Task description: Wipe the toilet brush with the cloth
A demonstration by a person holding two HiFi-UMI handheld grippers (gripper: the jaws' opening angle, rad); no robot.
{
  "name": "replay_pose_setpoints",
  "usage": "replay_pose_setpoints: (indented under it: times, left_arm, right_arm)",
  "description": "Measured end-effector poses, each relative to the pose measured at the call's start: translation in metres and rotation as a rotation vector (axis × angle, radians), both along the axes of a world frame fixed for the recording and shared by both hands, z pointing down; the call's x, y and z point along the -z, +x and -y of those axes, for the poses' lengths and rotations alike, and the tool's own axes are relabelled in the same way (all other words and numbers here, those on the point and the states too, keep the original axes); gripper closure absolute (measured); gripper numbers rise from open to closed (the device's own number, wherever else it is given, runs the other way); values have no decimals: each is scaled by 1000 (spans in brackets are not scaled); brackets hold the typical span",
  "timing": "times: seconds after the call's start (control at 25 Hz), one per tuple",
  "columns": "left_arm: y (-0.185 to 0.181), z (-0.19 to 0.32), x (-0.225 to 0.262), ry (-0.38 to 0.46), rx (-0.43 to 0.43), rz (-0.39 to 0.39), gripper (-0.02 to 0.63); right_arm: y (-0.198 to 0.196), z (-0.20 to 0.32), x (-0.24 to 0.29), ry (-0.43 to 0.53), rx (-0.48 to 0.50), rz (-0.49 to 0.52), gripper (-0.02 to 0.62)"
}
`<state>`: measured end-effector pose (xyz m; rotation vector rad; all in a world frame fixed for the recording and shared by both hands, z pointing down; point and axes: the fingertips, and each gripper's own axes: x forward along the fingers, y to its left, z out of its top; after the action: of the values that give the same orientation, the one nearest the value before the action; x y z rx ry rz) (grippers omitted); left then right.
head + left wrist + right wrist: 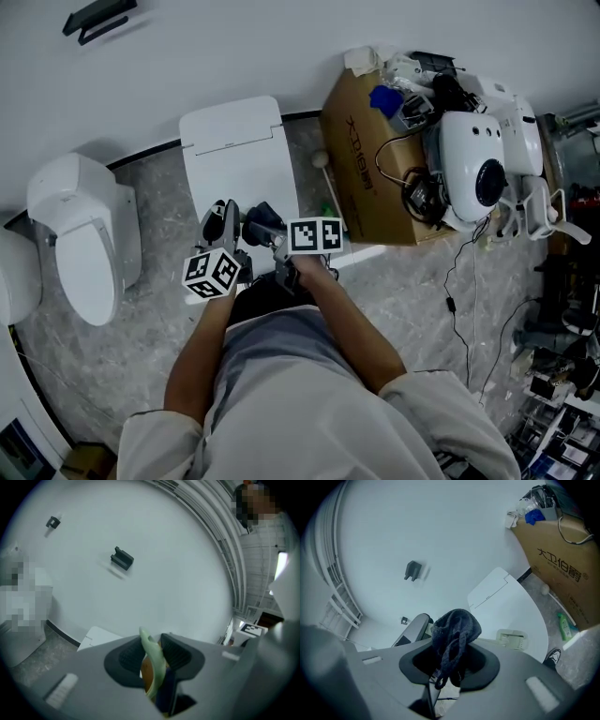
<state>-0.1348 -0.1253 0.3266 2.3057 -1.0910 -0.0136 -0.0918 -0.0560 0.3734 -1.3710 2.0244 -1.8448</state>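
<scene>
Two-handed setup close above white toilet lid (pixel 234 150) for rubbing: pale green toilet brush (pixel 149 641) handle pinched tight in left gripper (pixel 153 652) to steady it, bunched dark cloth (pixel 455 627) clamped in right gripper (pixel 452 660), cloth-to-brush contact not visible.

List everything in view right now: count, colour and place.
toilet: one, white, lid shut, against the wall
second toilet: one, white, at the left
cardboard box: one, brown, right of the toilet
machine: one, white, right of the cardboard box
bottle: one, green, at the foot of the cardboard box
wall bracket: one, black, on the wall
cloth: one, dark blue, in the right gripper
toilet brush: one, pale green handle, in the left gripper
left gripper: shut on the toilet brush
right gripper: shut on the cloth
</scene>
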Motion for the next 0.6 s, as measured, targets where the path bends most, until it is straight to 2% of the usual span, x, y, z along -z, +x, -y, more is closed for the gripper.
replay_pose_setpoints:
  times: [0.6]
  left_arm:
    - [-1,-2,1,0,-5,6,606]
  right_arm:
    - [-5,8,25,65,28,-3,489]
